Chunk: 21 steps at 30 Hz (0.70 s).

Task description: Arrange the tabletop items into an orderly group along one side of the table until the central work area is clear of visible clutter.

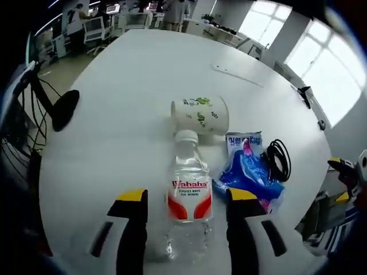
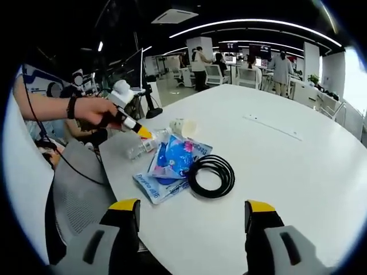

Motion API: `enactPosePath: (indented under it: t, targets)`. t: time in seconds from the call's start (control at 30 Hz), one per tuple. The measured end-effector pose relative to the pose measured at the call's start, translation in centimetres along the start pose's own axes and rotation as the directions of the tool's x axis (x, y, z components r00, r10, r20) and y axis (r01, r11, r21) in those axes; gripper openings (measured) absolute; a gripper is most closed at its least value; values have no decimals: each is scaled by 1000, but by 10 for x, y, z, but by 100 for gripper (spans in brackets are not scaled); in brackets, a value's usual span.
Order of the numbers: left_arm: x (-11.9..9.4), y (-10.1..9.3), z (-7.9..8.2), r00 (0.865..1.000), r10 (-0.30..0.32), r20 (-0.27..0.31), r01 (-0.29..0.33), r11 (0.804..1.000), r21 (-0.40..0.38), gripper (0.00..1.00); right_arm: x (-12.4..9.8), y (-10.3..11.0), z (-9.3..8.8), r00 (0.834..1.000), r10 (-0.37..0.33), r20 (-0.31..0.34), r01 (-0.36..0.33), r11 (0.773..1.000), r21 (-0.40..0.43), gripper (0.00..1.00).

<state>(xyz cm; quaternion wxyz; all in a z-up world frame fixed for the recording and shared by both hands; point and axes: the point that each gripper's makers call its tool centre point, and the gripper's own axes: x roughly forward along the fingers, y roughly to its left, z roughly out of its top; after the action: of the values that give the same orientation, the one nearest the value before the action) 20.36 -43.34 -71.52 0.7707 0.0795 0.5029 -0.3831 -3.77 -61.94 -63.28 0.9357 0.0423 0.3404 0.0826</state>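
Observation:
A clear water bottle [image 1: 188, 197] with a red and white label lies on the white table [image 1: 126, 86], straddled by the fingers of my open left gripper [image 1: 187, 196], with gaps on both sides. Beyond its cap a white paper cup [image 1: 200, 114] lies on its side. To the right are a blue packet [image 1: 246, 169] and a coiled black cable [image 1: 279, 157]. In the right gripper view, my right gripper [image 2: 193, 206] is open and holds nothing, short of the cable [image 2: 212, 175], packet [image 2: 172, 163], bottle [image 2: 143, 147] and cup [image 2: 182, 127]. A hand [image 2: 92, 109] holds the left gripper [image 2: 131, 124] at the bottle.
A thin white strip [image 1: 238, 74] lies far out on the table. A black stand [image 1: 63, 109] with cables is off the table's left edge. A grey chair [image 2: 80, 183] sits at the near table edge. Desks, chairs and people fill the background.

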Motion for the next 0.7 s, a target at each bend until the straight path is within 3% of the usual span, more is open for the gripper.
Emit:
enactPosePath:
  t: [0.23,0.7]
  targets:
    - [17,4,-3,999,3,-45,-3,1000,-9,54,-4,-2,-5,1000,-8,-4,8,1000,9,76]
    - [32,4,-8,997,17,-72,-18,1000,-14,53,-8,1,-10,998,-44,41,40,995,89,76]
